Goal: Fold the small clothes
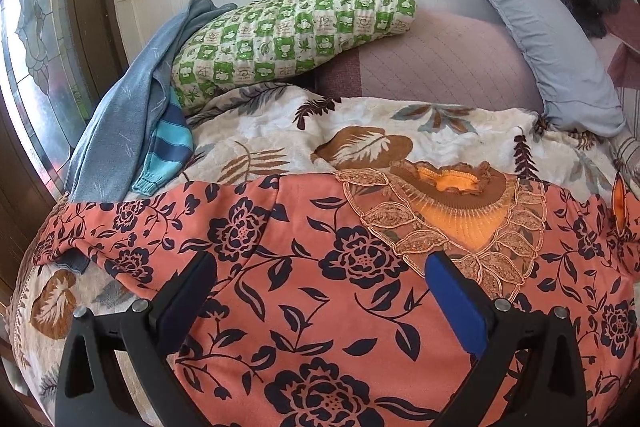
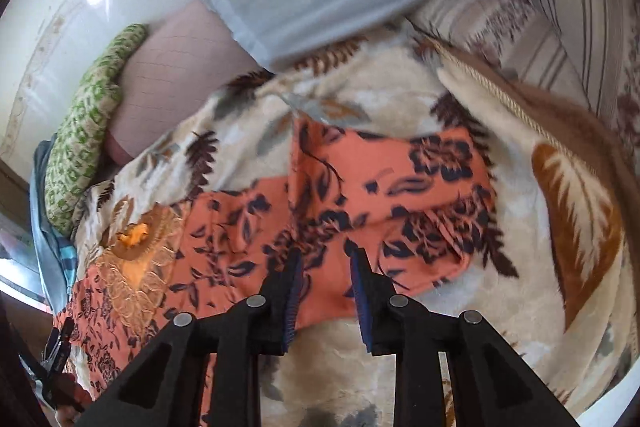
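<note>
Garment: an orange floral top with dark navy flowers and a lace-trimmed neckline lies spread face-up on the bed, over a cream leaf-print blanket. Its body runs toward the near edge of the bed; the neckline points toward the pillows.

Sleeve: in the right wrist view one sleeve reaches out sideways from the body and lies wrinkled on the blanket, not yet turned in.

Left hand-held gripper: fingers wide apart, hovering over the body of the top, below and to the side of the neckline. Nothing sits between them.

Right hand-held gripper: fingers apart with a narrower gap, poised at the lower edge of the top near where the sleeve joins. Cloth shows in the gap, but the pads are not pressed on it.

Step in hand: judging by the flat, unfolded garment, folding has barely begun; this looks like the approach to the first grasp.

Next move: the right hand-held gripper likely needs to close on the sleeve or side hem and carry it across the body, while the left pins or takes the opposite side.

Surroundings: green checked pillow, grey pillow and a blue garment pile toward the head of the bed.
</note>
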A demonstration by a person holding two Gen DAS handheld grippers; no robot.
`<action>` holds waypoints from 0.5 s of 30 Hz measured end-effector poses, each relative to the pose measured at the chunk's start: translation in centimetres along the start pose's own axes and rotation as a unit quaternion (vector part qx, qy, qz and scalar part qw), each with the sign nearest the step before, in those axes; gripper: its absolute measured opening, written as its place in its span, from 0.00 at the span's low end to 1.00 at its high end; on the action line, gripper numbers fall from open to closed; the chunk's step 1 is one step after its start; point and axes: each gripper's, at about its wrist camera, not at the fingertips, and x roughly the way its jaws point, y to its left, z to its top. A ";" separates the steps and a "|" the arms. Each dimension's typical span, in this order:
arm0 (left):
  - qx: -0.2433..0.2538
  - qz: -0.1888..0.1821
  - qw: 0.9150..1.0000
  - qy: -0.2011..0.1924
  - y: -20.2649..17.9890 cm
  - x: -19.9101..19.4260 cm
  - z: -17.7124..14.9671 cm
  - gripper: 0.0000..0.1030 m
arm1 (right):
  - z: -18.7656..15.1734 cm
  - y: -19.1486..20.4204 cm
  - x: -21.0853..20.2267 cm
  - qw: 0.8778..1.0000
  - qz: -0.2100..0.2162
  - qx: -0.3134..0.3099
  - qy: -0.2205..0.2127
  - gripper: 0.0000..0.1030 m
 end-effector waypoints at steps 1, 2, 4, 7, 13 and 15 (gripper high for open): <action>0.008 0.001 1.000 0.002 -0.5 0.2 0.0 1.00 | -0.3 0.0 0.9 1.000 0.008 0.001 0.004 0.27; 0.016 0.001 1.000 0.003 -1.0 0.3 -0.1 1.00 | -0.5 0.3 1.5 1.000 0.021 0.000 0.004 0.27; 0.031 0.001 1.000 -0.001 -1.7 0.4 -0.2 1.00 | -0.4 1.1 2.3 0.998 0.064 0.006 -0.007 0.27; 0.049 0.004 0.999 -0.011 -2.4 0.3 -0.3 1.00 | -0.3 1.8 2.5 0.989 0.133 0.043 -0.036 0.88; 0.042 -0.006 0.999 0.008 -2.6 1.2 -0.3 1.00 | 1.2 3.7 3.8 0.999 0.006 -0.006 -0.053 0.86; 0.043 -0.006 0.999 0.006 -2.6 1.2 -0.3 1.00 | 1.8 4.4 4.6 0.998 -0.023 -0.023 -0.044 0.81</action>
